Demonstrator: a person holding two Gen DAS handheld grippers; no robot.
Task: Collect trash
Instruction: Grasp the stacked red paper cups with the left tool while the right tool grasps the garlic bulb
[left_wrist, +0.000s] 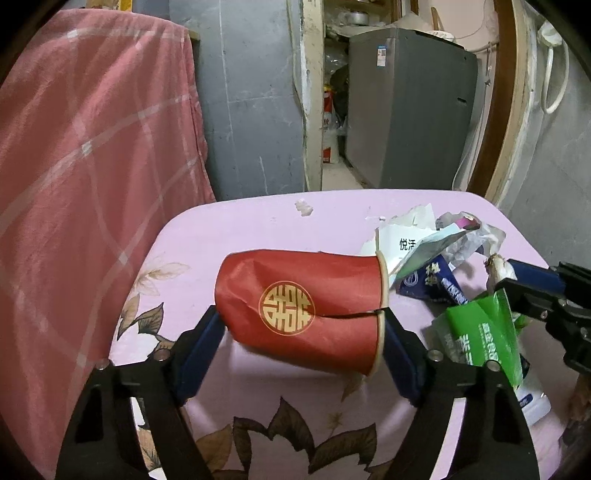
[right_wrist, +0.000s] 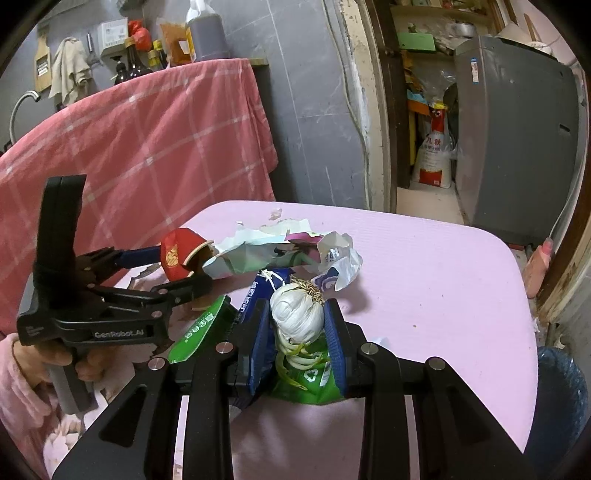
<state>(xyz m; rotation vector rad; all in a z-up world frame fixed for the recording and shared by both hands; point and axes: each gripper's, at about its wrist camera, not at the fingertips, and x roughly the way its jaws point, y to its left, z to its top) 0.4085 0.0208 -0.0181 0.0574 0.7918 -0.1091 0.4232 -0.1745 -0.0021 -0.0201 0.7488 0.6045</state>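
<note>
A crushed red paper cup (left_wrist: 295, 302) with a gold emblem lies on its side on the pink table (left_wrist: 258, 229). My left gripper (left_wrist: 301, 332) is shut on it, one pad at its base and one at its rim; the right wrist view shows the same cup (right_wrist: 177, 254) in that gripper (right_wrist: 181, 269). My right gripper (right_wrist: 297, 314) is shut on a white garlic bulb (right_wrist: 295, 314) with green sprouts, just above a green wrapper (right_wrist: 314, 380). In the left wrist view it (left_wrist: 502, 280) comes in from the right with the garlic (left_wrist: 498, 267).
Torn white paper (left_wrist: 402, 236), a blue wrapper (left_wrist: 432, 284) and crumpled plastic (right_wrist: 340, 258) lie heaped between the grippers. A pink checked cloth (left_wrist: 92, 166) hangs left. A grey appliance (left_wrist: 410, 107) stands behind. A blue bin (right_wrist: 554, 398) sits below the table's right edge.
</note>
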